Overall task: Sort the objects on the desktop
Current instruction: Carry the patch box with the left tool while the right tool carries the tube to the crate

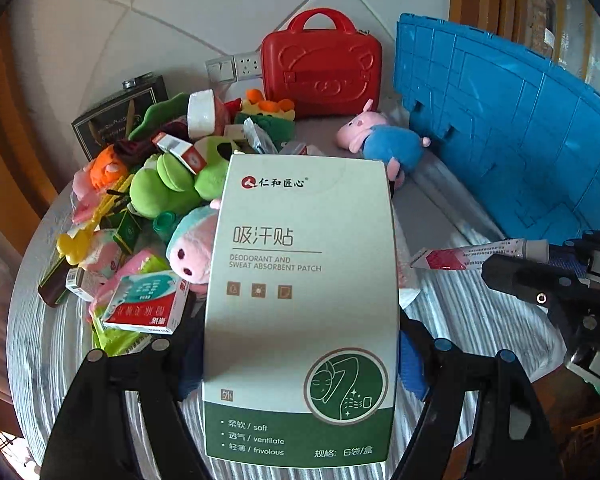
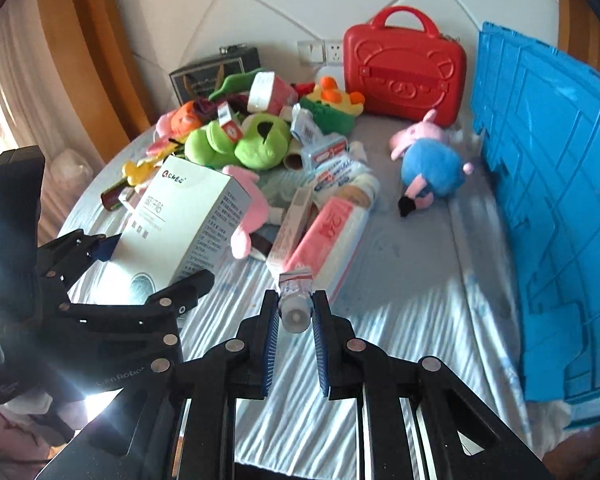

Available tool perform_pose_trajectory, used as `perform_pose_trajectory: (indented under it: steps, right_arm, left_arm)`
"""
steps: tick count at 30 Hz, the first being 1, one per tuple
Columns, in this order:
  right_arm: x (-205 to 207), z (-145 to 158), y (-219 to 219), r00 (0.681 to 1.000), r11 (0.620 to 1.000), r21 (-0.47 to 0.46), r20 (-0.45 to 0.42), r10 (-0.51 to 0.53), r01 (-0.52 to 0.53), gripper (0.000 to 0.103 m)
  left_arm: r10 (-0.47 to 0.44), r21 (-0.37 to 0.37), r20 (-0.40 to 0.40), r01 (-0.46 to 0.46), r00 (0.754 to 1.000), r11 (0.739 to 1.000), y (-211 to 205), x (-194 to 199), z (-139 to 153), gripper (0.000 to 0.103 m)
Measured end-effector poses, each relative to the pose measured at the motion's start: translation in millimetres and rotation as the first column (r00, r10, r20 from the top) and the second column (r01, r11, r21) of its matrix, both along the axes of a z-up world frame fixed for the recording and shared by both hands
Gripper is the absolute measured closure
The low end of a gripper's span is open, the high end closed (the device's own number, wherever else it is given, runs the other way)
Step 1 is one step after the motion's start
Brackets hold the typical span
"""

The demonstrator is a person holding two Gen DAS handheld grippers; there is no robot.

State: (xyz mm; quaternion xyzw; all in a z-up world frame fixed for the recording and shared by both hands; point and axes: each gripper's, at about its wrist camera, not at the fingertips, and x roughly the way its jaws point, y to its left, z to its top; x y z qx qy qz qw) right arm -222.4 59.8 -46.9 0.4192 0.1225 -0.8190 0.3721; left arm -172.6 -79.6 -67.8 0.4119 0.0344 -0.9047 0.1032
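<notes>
The right hand-held gripper pinches a small tube by its cap end while the left hand-held gripper clamps a patch box across its width, so either could slip onto the cluttered desk.

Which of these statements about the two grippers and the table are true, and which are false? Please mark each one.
1. The left gripper holds a white and green box. True.
2. The right gripper is empty. False: it is shut on a small tube.
3. The red case stands upright near the wall. True.
4. The pig plush in blue lies inside the blue crate. False: it lies on the table beside it.
</notes>
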Motion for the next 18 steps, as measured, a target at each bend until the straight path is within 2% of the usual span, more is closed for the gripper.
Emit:
perform_pose_trajectory:
  steps: [8,18]
  right_arm:
    - [10.4,60.2,-7.4,0.984,0.995,-0.076,-0.157,-0.079,0.068,0.086]
    - [14.2,121.6,25.4,0.93,0.976,-0.148,-0.308,-0.202,0.162,0.086]
  left_arm:
    - [-0.056,-0.043,-0.147,0.05,0.988,0.998,9.4,3.4,56.4,0.027]
    - [-0.137,-0.071,-0.264,0.122,0.955,0.99,50.3,-10.0,108.4,0.027]
